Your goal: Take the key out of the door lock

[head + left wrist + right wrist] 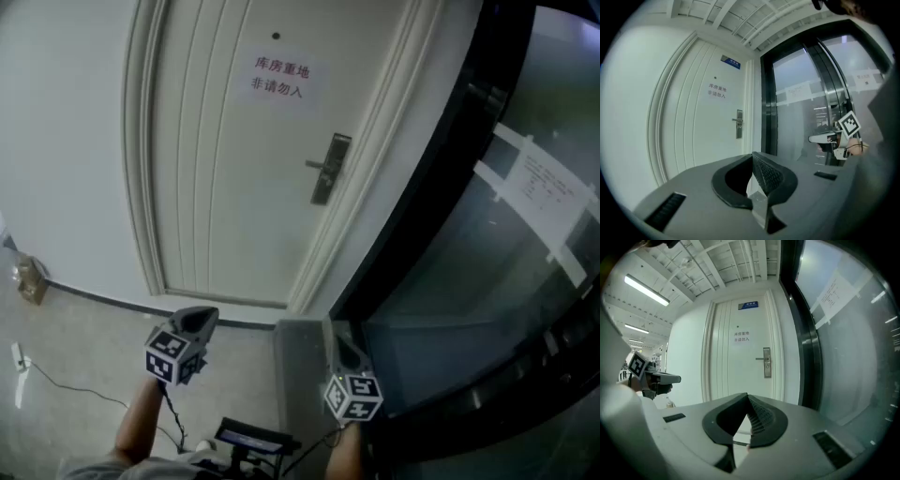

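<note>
- Step: approach, not started on the lock. I'm standing well back from the door (225, 187), both tools held roughly level and aimed at it.
- Left gripper (752, 159): jaws together, nothing between them.
- Right gripper (747, 399): jaws together too, empty.
- Target: the lock plate (328, 169) sits on the door's right edge, below the red-lettered sign (279, 79), with the lever handle (315, 165) sticking out to its left. The key itself is too small to make out in any view; I'd expect it in the plate under the lever, but can't confirm.
- The right gripper view has the lock plate nearly dead ahead, so my guess is the right tool makes the grab.
- Next move calls for: closing the distance, opening the right jaws, lining them up on the key head below the lever without fouling it.
- Risk: the glass wall (487, 272) is just right of the door frame, so little room on that side.
</note>
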`<state>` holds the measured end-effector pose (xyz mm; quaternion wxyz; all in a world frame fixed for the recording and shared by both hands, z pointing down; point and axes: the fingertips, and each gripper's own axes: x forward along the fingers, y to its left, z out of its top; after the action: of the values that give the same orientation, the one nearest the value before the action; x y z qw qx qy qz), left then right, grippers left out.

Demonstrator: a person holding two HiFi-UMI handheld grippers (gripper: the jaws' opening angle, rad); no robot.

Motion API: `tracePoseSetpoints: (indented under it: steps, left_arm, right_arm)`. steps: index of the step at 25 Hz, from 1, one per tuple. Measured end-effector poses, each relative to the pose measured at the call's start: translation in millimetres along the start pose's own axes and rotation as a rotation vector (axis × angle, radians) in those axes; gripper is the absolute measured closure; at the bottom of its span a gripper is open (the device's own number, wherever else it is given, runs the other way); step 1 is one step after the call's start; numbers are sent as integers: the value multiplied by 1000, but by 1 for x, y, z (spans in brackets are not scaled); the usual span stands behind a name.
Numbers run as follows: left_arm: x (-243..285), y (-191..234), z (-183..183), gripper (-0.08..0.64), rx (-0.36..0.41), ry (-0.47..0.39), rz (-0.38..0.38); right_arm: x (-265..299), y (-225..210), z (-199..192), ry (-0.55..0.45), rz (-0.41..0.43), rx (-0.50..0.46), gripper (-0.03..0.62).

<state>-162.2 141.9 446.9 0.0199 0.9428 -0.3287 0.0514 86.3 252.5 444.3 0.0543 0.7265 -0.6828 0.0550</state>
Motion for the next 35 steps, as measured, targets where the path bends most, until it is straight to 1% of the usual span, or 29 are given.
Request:
tracePoseSetpoints:
  steps: [4,8,14,19,23,27,35]
  left_arm:
    - [3,-4,1,552,-3,0,3]
    - [7,-10,-1,552,-1,8,0]
    - [13,-22,-1,552,-6,11,9]
    - [22,-35,-5,552,-3,17,14]
    - [28,-48,-11,552,-23,15,16]
    - [39,-54,-16,552,-27,18,10]
    - [70,-44,-13,552,-40,14,10]
  right_arm:
    - [-2,-5,3,-8,1,-5,590]
    - [-7,-15,10,-41,-16,21,588]
    - [-10,-28,14,-50,-12,1,588]
    - [-12,-38,11,-52,7,-2,588]
    - [-12,-43,1,-41,33,-5,588]
    - [-8,-48,-5,-31,40,-14,588]
    - [21,-63,1,-31,45,-13,588]
